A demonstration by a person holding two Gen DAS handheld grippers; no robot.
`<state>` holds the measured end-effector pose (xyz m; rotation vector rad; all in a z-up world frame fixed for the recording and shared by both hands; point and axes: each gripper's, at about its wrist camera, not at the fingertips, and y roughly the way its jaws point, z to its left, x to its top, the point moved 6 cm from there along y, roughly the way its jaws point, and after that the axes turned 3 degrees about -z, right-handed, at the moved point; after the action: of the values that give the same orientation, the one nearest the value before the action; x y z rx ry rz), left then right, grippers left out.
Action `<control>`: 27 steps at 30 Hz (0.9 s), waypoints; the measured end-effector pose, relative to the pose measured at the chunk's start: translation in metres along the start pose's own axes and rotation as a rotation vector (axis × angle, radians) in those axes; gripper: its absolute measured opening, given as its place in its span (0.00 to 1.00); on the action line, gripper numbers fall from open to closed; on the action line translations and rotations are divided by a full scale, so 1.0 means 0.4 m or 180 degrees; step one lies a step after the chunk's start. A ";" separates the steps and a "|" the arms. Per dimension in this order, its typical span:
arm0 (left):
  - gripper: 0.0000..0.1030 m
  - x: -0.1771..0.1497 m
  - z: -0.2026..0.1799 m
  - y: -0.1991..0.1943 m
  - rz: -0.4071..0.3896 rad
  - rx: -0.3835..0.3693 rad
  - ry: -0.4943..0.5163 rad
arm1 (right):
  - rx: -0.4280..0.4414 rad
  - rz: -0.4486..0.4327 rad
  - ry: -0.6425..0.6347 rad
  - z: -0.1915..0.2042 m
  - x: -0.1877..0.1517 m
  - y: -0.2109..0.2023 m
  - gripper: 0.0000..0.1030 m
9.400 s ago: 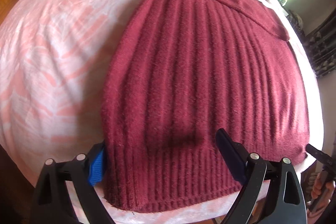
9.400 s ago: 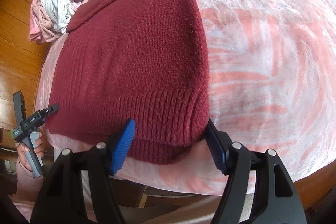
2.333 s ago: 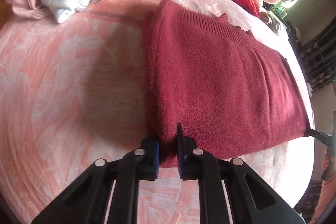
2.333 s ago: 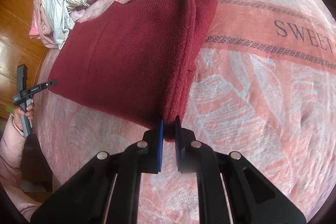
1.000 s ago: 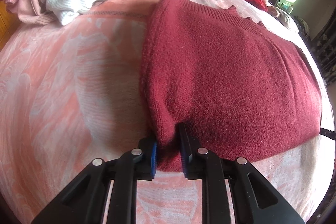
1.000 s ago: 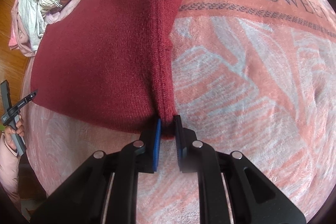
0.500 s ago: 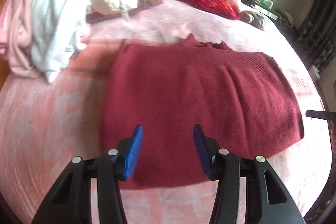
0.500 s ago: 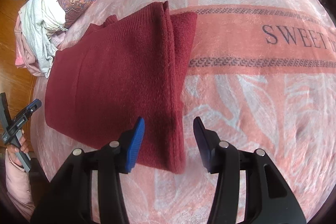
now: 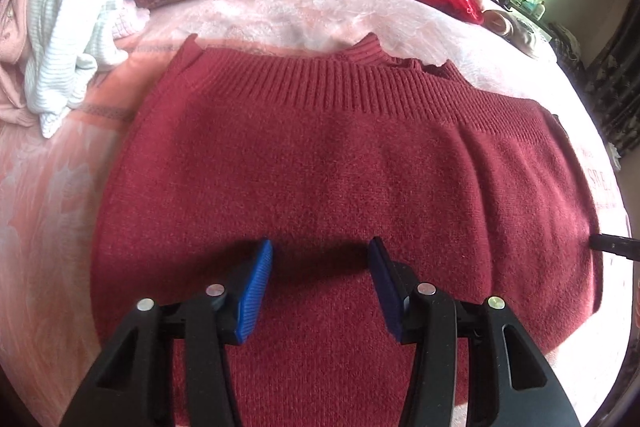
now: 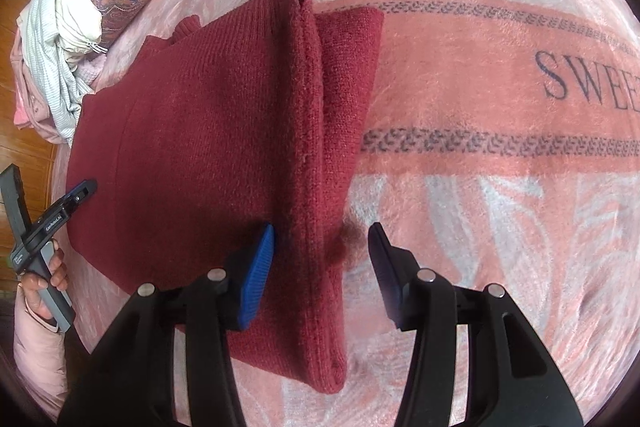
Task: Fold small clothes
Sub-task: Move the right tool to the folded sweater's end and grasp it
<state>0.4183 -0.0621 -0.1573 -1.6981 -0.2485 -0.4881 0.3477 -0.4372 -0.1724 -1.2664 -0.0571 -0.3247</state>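
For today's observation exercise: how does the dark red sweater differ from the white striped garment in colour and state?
The dark red sweater is folded flat mid-blanket, ribbed hem showing; the white striped garment lies crumpled in a pile at the bed's edge. The sweater is a thick, fuzzy knit; the white garment looks thinner. Both rest on the pink blanket.

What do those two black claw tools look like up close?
Each gripper has two black plastic fingers with triangular cut-outs, silver screw heads and ribbed blue pads. The left one, seen from the side, has a grey handle, small white lettering, held by a pink-sleeved hand.
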 end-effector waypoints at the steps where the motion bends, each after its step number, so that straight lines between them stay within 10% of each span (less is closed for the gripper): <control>1: 0.50 0.000 0.000 0.001 -0.0016 0.0003 0.0014 | 0.0023 0.0013 0.0018 -0.003 -0.002 0.009 0.49; 27: 0.55 -0.004 -0.016 0.015 -0.0240 0.0050 0.0296 | -0.0133 -0.0097 -0.0006 0.053 -0.010 0.003 0.20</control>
<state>0.4183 -0.0692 -0.1625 -1.6504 -0.2488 -0.6182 0.3471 -0.4161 -0.1678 -1.3082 -0.0715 -0.3526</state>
